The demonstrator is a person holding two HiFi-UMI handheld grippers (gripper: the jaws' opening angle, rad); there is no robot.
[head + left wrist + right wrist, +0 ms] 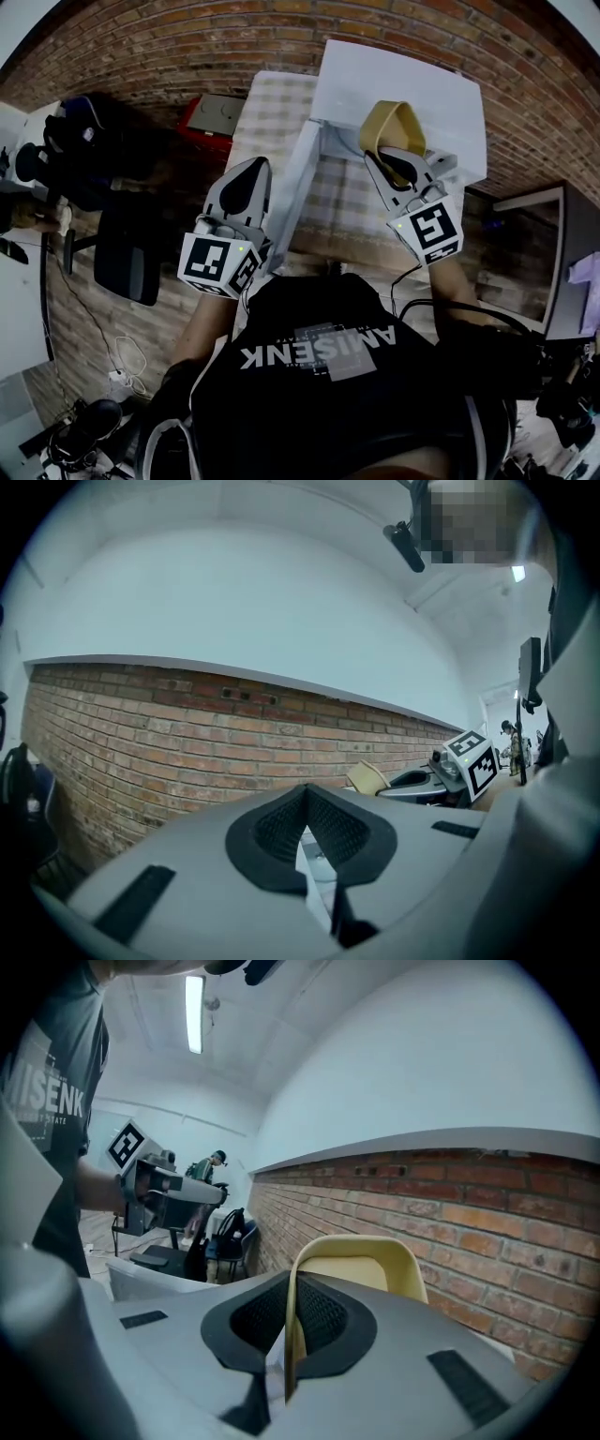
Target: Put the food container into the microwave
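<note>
A tan food container (394, 125) (367, 1262) hangs by its rim from my right gripper (391, 157) (291, 1283), which is shut on it. It is held just in front of the white microwave (403, 84), whose door (292, 202) stands swung open to the left. The microwave sits on a table with a checked cloth (269, 103). My left gripper (251, 172) (306, 795) is shut with nothing held, hovering left of the open door. In the left gripper view the container (367, 778) and the right gripper (439, 782) show to the right against the brick wall.
A brick wall (169, 47) runs behind the table. A red box (214, 114) lies left of the table, with a black office chair (127, 251) nearer me. A dark desk edge (562, 267) stands at the right. Cables and gear lie at the lower left.
</note>
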